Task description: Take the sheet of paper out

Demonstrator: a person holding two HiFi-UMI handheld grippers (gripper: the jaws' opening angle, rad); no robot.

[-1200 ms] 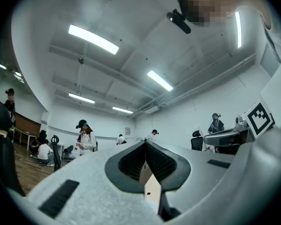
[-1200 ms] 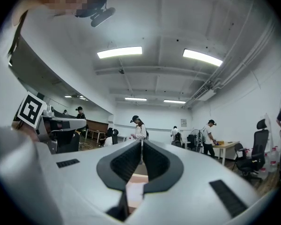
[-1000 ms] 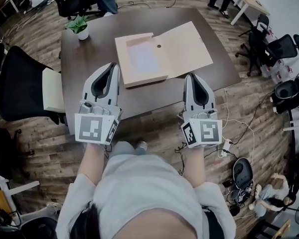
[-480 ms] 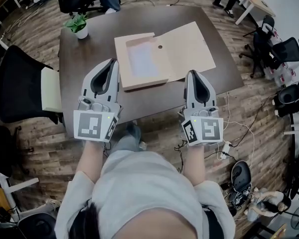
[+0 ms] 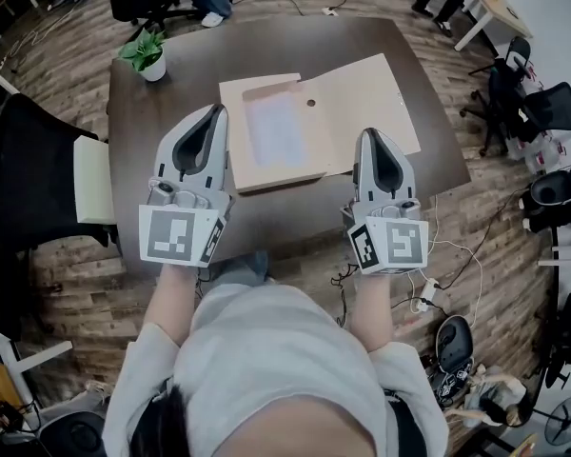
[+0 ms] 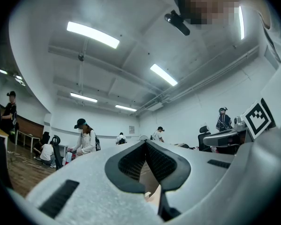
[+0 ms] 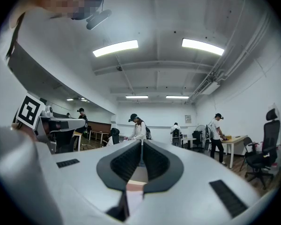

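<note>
At the table's (image 5: pixel 138 131) 10 o'clock I see a plant (image 5: pixel 145 53). My left gripper (image 5: pixel 216 114) hovers over the near side, jaws clenched on nothing. The sheet (image 5: pixel 274 129) lies in the left half of the open folder (image 5: pixel 366 93), at 2 o'clock from that gripper. My right gripper (image 5: pixel 370 137), at the sheet's 3 o'clock, is clenched too and empty, its tip over the folder's near edge.

Your way in over the near edge of the dark table (image 5: pixel 143 160) lies open, bare wood left of the open cardboard file box (image 5: pixel 371 98), potted plant (image 5: pixel 148 53) at the far-left corner, black office chair (image 5: pixel 33 165) crowding the left side.
</note>
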